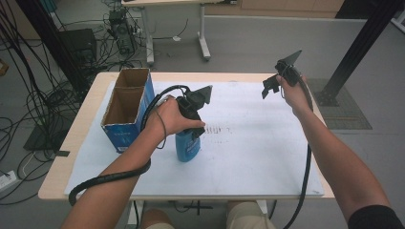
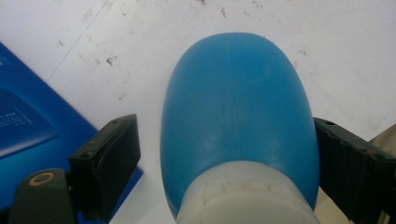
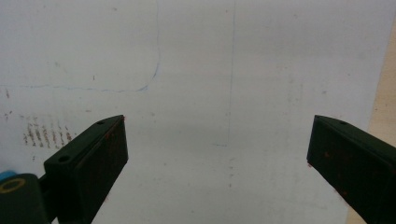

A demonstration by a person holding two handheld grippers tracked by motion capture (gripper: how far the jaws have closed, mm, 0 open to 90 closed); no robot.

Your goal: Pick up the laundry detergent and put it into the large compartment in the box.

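A blue bottle (image 1: pixel 187 148) with a white cap stands upright on the white sheet, just right of the blue carton. My left gripper (image 1: pixel 192 135) comes down over its top. In the left gripper view the bottle (image 2: pixel 233 107) sits between the jaws: the right pad (image 2: pixel 345 163) is at its side, while a narrow gap separates the left pad (image 2: pixel 112 154) from it. My right gripper (image 1: pixel 271 86) is held up over the far right of the sheet, open, and the right gripper view has nothing between its jaws (image 3: pixel 217 135).
An open blue carton (image 1: pixel 125 109) stands at the table's left, also seen as the carton (image 2: pixel 23 126) beside the left jaw. The white sheet (image 1: pixel 248 152) covers most of the wooden table (image 1: pixel 71 143). Cables, desk legs and a black post lie beyond the table.
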